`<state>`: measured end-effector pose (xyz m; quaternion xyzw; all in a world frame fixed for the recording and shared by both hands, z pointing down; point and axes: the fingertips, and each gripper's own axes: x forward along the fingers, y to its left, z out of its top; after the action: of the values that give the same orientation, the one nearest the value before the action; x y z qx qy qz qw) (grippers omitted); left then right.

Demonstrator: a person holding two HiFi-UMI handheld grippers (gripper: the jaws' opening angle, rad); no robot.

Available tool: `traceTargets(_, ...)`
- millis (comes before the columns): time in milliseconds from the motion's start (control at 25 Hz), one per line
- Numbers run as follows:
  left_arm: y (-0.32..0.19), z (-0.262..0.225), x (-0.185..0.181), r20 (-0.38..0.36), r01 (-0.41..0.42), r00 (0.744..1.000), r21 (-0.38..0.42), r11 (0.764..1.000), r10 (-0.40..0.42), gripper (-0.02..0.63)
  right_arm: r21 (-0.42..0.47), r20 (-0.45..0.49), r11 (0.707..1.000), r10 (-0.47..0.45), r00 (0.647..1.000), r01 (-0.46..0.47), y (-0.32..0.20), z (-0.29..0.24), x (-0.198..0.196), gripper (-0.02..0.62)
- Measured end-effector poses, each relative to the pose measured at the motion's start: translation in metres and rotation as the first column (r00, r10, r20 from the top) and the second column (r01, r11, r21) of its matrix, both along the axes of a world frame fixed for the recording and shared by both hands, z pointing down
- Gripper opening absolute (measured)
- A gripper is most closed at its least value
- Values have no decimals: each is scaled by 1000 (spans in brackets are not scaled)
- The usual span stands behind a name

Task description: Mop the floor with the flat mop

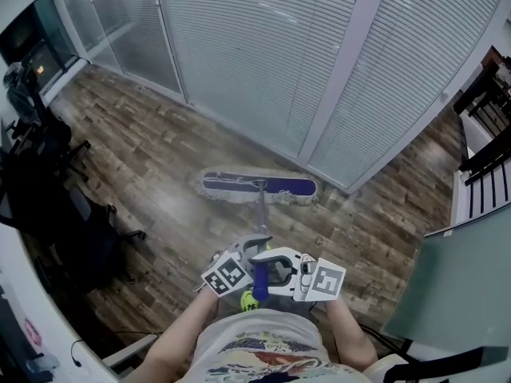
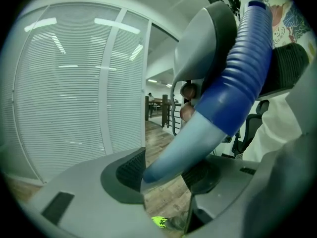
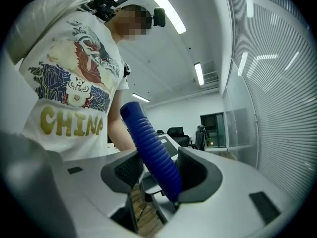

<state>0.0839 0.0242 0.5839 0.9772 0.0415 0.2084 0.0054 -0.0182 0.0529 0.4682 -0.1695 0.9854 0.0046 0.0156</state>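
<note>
In the head view the flat mop's blue and white head (image 1: 257, 187) lies flat on the wooden floor close to the blinds. Its grey pole (image 1: 262, 214) slants back toward me and ends in a blue ribbed grip (image 1: 260, 279). My left gripper (image 1: 249, 255) is shut on the handle's pale section (image 2: 183, 148), just below the blue grip (image 2: 245, 68). My right gripper (image 1: 277, 273) holds the blue grip (image 3: 151, 152) between its pads from the other side. In their own views, the left gripper (image 2: 166, 175) and right gripper (image 3: 161, 175) each show the handle crossing the jaws at a slant.
A glass wall with white blinds (image 1: 303, 62) runs behind the mop head. Black chairs and bags (image 1: 48, 206) crowd the left side beside a white desk edge (image 1: 20, 309). A dark railing (image 1: 487, 134) and a glass panel (image 1: 463, 286) stand at the right. My yellow-green shoe (image 1: 249, 300) shows below the grippers.
</note>
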Motion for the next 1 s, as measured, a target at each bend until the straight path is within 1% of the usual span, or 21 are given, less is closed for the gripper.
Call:
traceTargets(120,-33,4,23,11,-4,1000,0,1000,4,179,-30,-102,999,-26,994,23,-30,20,25,206)
traceTargets(160,-45,4,31,13,-2,1000,-4,1000,2,182,-26,-96,999,-25,995,23,-42,18,33,207)
traceTargets(280,-85,-5,58,1,17,1000,-22,1000,-17,184,13,77,1000,19,997,-20,-86,-14,58,206)
traceTargets(320,-98,-7,68,-4,21,1000,-27,999,-21,184,14,102,999,29,994,-31,-100,-19,68,207)
traceTargets(440,-130,-12,94,-3,11,1000,-27,1000,-11,184,12,98,999,36,995,-37,-132,-21,97,207)
traceTargets(560,-146,-8,111,21,-3,1000,-20,1000,3,184,21,78,1000,17,997,-18,-148,-16,114,206)
traceTargets(680,-149,-5,114,51,-2,999,-28,1000,3,187,21,81,1000,10,997,-12,-152,-14,116,207)
traceTargets(800,-147,-4,105,80,1,997,-43,999,3,193,-1,77,1000,13,997,-13,-150,-11,109,210)
traceTargets(920,-140,-1,94,105,9,994,-36,999,-5,196,-18,38,1000,-22,999,23,-141,-4,96,212)
traceTargets(1000,-131,2,84,113,21,993,-27,999,-18,198,-25,-14,999,-49,999,48,-129,5,86,213)
